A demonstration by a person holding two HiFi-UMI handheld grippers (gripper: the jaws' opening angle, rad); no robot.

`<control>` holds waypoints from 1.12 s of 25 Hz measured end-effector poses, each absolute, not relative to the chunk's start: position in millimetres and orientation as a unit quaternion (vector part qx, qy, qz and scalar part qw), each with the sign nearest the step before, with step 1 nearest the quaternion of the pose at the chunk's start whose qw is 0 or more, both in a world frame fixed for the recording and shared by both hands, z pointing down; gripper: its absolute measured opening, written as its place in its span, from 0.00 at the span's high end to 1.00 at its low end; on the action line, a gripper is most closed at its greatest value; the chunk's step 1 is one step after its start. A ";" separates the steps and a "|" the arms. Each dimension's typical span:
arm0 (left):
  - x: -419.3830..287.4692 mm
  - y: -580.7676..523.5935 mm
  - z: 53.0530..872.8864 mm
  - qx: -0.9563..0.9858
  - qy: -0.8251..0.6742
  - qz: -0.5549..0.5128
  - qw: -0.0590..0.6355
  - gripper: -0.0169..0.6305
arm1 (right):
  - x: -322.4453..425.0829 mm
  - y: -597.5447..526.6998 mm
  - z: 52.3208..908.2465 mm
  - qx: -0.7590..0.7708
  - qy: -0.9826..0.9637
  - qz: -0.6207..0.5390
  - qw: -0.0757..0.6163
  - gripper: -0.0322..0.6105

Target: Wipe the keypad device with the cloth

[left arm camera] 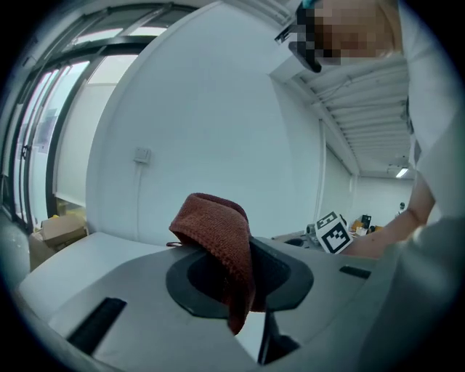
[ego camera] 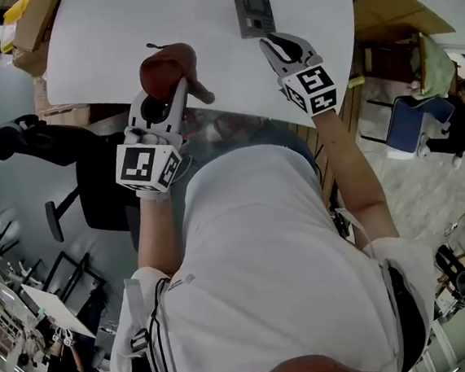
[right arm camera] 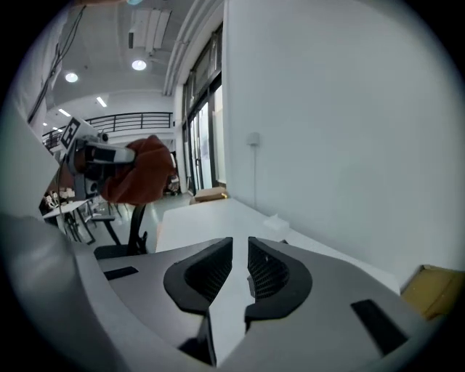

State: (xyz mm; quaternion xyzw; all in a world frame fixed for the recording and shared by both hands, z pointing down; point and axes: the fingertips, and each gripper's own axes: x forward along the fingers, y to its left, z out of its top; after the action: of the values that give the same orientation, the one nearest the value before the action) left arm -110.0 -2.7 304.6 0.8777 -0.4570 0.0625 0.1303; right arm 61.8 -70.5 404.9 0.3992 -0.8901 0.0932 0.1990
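Note:
The dark grey keypad device (ego camera: 253,11) lies flat at the far side of the white table (ego camera: 104,46). A rust-red cloth (ego camera: 168,69) is bunched in my left gripper (ego camera: 178,86), which is shut on it over the table's near part. In the left gripper view the cloth (left arm camera: 218,240) hangs folded between the jaws of that gripper (left arm camera: 243,272). My right gripper (ego camera: 275,46) sits just short of the keypad device, on its near side. Its jaws are shut with nothing between them (right arm camera: 240,265). The keypad device is hidden in both gripper views.
A black office chair (ego camera: 49,146) stands left of the table's near edge. Cardboard boxes (ego camera: 33,28) are stacked at the far left. A wooden shelf (ego camera: 396,18) stands beyond the table's right edge. Another cardboard box (right arm camera: 436,290) shows low at the right.

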 end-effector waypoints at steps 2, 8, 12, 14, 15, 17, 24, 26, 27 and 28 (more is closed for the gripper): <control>-107.9 -7.3 306.0 0.870 -0.470 0.070 0.133 0.86 | 63.3 -79.4 428.5 0.380 -0.893 0.104 0.219 0.86; -101.4 -22.8 308.9 0.852 -0.499 0.104 0.117 0.86 | 59.8 -101.9 492.3 0.339 -0.893 0.120 0.269 0.78; -95.2 -28.9 313.3 0.843 -0.511 0.121 0.117 0.86 | 57.2 -110.8 524.9 0.325 -0.889 0.122 0.300 0.72; -91.5 -28.7 316.1 0.840 -0.513 0.127 0.121 0.86 | 56.4 -114.8 537.2 0.321 -0.886 0.120 0.314 0.71; -89.3 -27.6 317.7 0.839 -0.513 0.131 0.123 0.86 | 56.0 -116.9 542.4 0.319 -0.884 0.117 0.321 0.70; -84.8 -24.8 321.1 0.839 -0.512 0.139 0.126 0.86 | 55.4 -122.4 551.7 0.317 -0.881 0.104 0.334 0.70; -78.8 -18.2 331.9 0.834 -0.510 0.164 0.135 0.86 | 52.3 -128.5 569.7 0.303 -0.883 0.085 0.350 0.70; -77.7 -18.4 334.1 0.834 -0.508 0.168 0.136 0.86 | 52.3 -129.9 569.8 0.301 -0.885 0.087 0.344 0.70; -76.9 -18.8 335.0 0.834 -0.506 0.169 0.137 0.86 | 51.3 -129.3 569.8 0.297 -0.887 0.088 0.342 0.72; -76.0 -18.9 335.9 0.835 -0.504 0.169 0.138 0.86 | 49.4 -127.5 569.8 0.292 -0.889 0.088 0.341 0.72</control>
State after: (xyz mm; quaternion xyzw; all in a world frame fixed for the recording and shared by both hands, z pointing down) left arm -76.0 -18.9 335.9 0.8354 -0.5044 0.1691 0.1382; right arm 49.4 -127.5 569.8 0.2924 -0.8892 0.0885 0.3406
